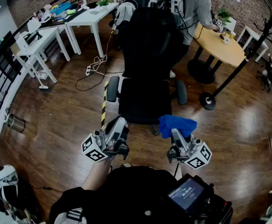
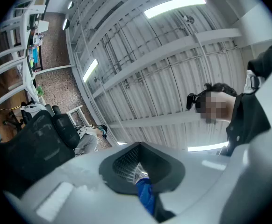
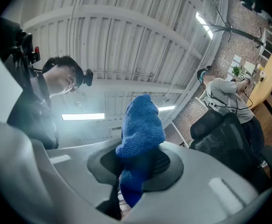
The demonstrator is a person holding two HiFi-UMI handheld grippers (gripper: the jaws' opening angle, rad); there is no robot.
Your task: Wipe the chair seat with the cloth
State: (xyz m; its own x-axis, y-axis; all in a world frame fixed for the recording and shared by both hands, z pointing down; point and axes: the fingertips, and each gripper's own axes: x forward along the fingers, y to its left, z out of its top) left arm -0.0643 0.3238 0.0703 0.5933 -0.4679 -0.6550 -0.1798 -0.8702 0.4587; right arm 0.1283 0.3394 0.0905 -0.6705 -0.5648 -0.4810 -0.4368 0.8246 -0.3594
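Though head view hides jaws, right gripper (image 3: 136, 174) clamps cloth (image 3: 140, 129).

Head cam sits up top and looks steeply down at the black mesh office chair (image 1: 145, 101) on the dark wooden floor (image 1: 56, 120). The left gripper (image 1: 118, 122) and right gripper (image 1: 178, 135) sit close in, low in its frame. Each gripper cam is right up against its own jaws and tipped upward, so it mostly sees the white corrugated ceiling (image 2: 173, 55). All three catch the chair. The head and right gripper views also share the blue fuzzy cloth (image 1: 178, 124).
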